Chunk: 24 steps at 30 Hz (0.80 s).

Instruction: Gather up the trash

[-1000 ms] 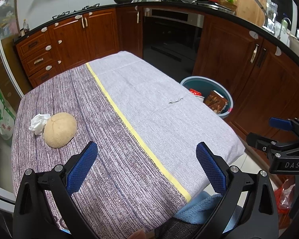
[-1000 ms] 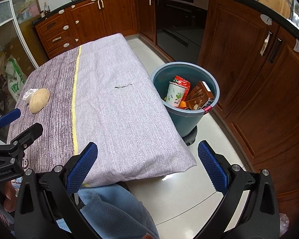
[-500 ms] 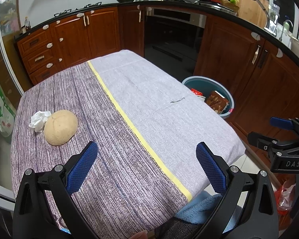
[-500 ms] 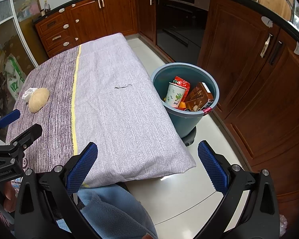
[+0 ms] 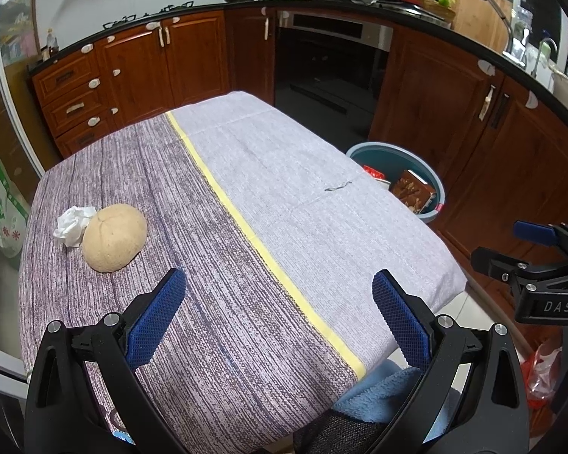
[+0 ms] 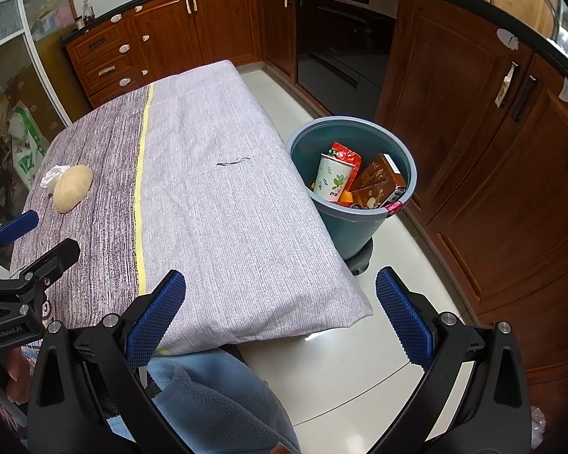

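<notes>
left tool [image 5: 278,302] open | tissue [image 5: 73,224] crumpled, white | beside tan dome [image 5: 114,237]

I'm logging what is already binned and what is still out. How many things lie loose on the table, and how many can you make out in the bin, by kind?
On the table:
Crumpled tissue: 1
Tan round lump: 1
Small dark scrap: 1
In the bin:
Paper cup: 1
Red wrapper: 1
Brown box: 1
Total: 6; more in the bin may be hidden.
</notes>
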Tool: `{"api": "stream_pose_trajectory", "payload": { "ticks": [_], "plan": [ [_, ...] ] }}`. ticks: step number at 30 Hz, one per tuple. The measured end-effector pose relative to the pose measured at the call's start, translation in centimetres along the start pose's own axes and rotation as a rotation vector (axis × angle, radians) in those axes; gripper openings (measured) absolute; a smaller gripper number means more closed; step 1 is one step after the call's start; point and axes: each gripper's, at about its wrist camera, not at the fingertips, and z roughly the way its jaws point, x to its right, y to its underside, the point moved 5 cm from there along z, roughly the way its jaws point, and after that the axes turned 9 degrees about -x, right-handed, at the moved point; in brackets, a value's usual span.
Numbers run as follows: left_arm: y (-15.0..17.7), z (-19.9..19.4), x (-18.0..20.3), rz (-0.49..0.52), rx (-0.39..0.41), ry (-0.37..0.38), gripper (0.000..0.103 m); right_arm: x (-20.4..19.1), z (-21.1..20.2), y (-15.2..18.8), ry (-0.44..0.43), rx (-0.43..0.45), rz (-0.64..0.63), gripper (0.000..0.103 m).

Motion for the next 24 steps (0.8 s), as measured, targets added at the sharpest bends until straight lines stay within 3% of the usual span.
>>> {"api": "stream_pose_trajectory", "payload": {
  "ticks": [24],
  "plan": [
    [-0.01,-0.11,-0.27,-0.009,-0.023,-0.018,0.099,0.23,-0.3,-0.41,0.007,0.007,0.002,0.097]
  ]
}}
